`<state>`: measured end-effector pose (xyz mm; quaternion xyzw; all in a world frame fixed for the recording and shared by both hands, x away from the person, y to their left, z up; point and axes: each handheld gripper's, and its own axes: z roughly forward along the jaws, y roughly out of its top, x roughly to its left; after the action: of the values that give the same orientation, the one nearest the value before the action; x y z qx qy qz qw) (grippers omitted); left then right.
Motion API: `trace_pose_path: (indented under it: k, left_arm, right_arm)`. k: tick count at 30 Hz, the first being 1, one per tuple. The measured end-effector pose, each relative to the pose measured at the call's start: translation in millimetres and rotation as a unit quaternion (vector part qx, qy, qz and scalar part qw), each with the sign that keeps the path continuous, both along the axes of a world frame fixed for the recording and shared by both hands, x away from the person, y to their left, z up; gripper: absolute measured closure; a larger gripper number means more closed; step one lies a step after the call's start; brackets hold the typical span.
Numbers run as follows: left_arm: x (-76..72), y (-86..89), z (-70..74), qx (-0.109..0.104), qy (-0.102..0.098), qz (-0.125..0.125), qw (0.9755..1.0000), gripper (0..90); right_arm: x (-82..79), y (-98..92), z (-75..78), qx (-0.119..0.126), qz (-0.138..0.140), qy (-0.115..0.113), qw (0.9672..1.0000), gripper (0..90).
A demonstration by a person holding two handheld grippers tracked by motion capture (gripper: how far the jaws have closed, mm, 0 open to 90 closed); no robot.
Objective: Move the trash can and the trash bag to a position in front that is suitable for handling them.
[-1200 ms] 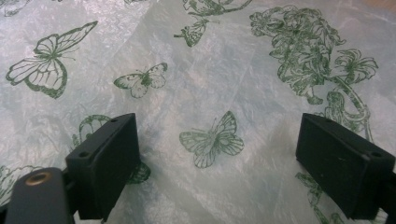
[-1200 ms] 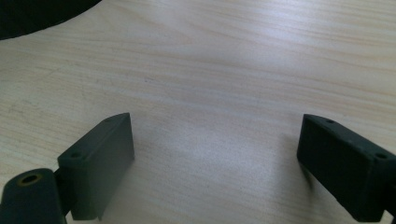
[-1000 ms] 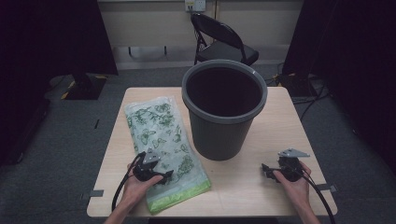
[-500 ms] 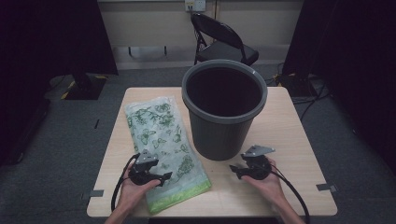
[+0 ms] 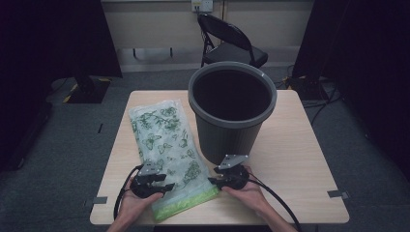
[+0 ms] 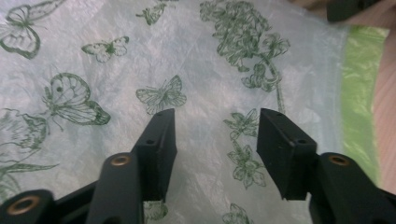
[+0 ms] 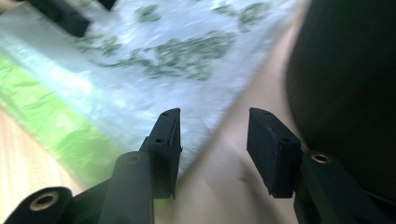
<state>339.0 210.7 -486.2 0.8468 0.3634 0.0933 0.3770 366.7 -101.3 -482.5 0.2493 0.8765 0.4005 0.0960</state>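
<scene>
A folded plastic bag printed with green butterflies and flowers lies flat on the left half of the wooden table, its green band at the near end. Behind and right of it stands a dark grey bucket, upright and empty. My left gripper is open, its jaws low over the bag's near part. My right gripper is open at the bag's near right corner, beside the bucket's wall. Nothing lies between either pair of jaws.
A black folding chair stands on the grey floor behind the table. Dark curtains hang at both sides. Bare tabletop lies to the right of the bucket. Cables trail from the grippers over the near edge.
My right gripper has travelled left from the table's near right to the bag's near right corner. The left gripper has barely shifted. Bag and bucket have stayed put.
</scene>
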Motion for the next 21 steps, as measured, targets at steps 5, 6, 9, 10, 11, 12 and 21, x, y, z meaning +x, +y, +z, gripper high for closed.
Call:
trace_pose_path:
  k: [5,6,9,10,11,12,21]
  left_arm:
    - [6.4,5.9,-3.2,0.004,0.000,0.017,0.9999,55.1]
    - [9.5,8.1,-3.8,0.005,-0.005,0.024,0.9997,55.5]
    - [15.6,9.6,-3.7,0.011,-0.009,0.035,0.9993,55.6]
    - [18.0,10.5,-3.9,0.011,-0.010,0.039,0.9991,55.6]
    - [21.1,11.7,-4.4,0.006,-0.009,0.039,0.9992,55.6]
    - [24.5,13.2,-3.8,0.013,-0.010,0.038,0.9991,55.7]
    - [29.2,23.1,11.9,-0.028,-0.015,0.060,0.9977,54.3]
  right_arm:
    - [-5.8,15.1,-8.6,-0.010,0.028,0.017,0.9994,62.7]
    - [-7.0,17.7,-10.0,-0.012,0.032,0.019,0.9992,65.0]
    - [-7.7,22.6,-10.4,-0.007,0.040,0.021,0.9989,67.3]
    - [-8.1,24.2,-10.2,-0.008,0.041,0.022,0.9989,67.5]
    - [-8.0,26.2,-10.1,-0.010,0.043,0.020,0.9988,67.8]
    - [-8.1,28.4,-9.9,-0.010,0.043,0.022,0.9988,68.0]
    - [-9.5,47.0,-11.2,0.011,0.051,0.022,0.9984,68.5]
